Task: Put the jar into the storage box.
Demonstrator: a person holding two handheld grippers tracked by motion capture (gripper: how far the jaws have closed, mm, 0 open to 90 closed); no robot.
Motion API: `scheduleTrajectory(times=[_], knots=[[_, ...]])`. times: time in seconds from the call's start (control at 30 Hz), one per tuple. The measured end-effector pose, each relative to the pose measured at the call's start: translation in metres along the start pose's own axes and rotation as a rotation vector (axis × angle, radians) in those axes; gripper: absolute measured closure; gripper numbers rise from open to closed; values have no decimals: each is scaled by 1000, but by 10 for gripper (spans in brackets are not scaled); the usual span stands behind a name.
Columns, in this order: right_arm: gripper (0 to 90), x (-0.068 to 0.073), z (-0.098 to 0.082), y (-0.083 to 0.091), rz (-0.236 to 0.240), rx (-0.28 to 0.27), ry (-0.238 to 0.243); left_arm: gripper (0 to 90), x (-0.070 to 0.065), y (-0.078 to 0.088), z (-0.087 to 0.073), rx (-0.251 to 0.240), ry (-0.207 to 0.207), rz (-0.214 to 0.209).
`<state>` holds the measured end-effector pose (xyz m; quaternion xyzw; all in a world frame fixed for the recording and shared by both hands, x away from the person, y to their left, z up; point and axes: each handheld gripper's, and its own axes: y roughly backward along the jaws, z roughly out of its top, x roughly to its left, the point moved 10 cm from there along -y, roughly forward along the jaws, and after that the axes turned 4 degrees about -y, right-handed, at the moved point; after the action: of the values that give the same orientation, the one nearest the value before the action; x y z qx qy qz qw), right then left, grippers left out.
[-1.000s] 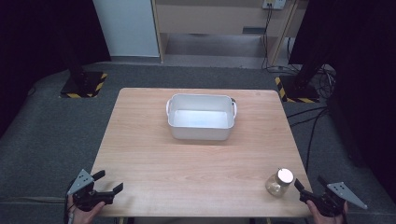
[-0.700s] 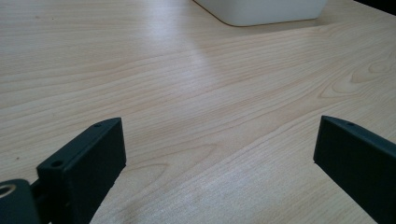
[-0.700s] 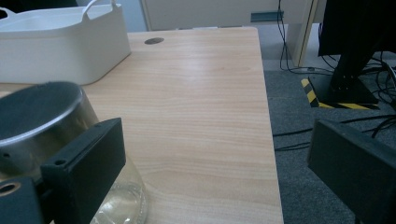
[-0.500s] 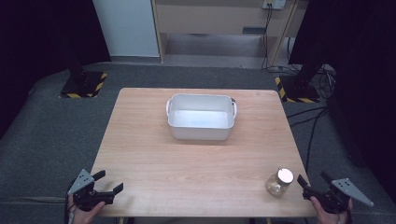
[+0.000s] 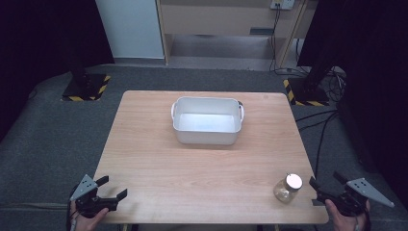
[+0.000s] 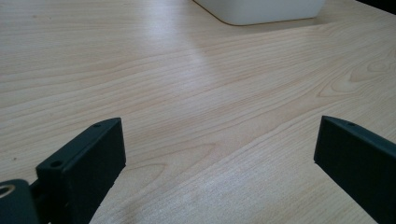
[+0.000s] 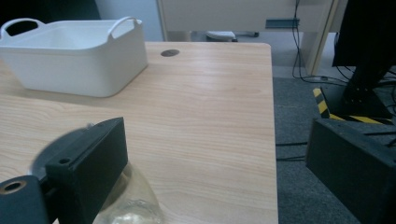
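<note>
A small clear glass jar (image 5: pixel 287 187) with a pale lid stands near the table's front right corner. My right gripper (image 5: pixel 324 179) is open just to the right of it, off the table's edge, apart from the jar. In the right gripper view the jar (image 7: pixel 133 205) sits low, partly behind the left jaw of the open gripper (image 7: pixel 217 140). A white plastic tub (image 5: pixel 207 120) with two handles stands empty at the table's middle back. My left gripper (image 5: pixel 115 186) is open at the front left corner, holding nothing. The left gripper view looks between its open gripper (image 6: pixel 219 140) at bare wood.
The wooden table (image 5: pixel 144 144) is bare between the tub and the grippers. The tub (image 7: pixel 70 51) lies far left in the right gripper view, and its bottom edge (image 6: pixel 261 9) tops the left gripper view. Grey carpet, stand bases with yellow-black tape and cables surround the table.
My right gripper has drifted slightly right and forward beside the jar. The left gripper, the jar and the tub have not moved.
</note>
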<state>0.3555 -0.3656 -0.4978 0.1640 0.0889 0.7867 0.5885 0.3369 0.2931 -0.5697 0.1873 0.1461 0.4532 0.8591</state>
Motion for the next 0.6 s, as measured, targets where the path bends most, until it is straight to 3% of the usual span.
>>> scheduleTrajectory(times=[0.37, 0.6], knots=[[62, 27, 15, 5, 77, 12, 24, 6, 0, 0, 0, 3, -2, -2], [64, 50, 13, 0, 128, 73, 56, 6, -1, 0, 0, 4, -2, -4]])
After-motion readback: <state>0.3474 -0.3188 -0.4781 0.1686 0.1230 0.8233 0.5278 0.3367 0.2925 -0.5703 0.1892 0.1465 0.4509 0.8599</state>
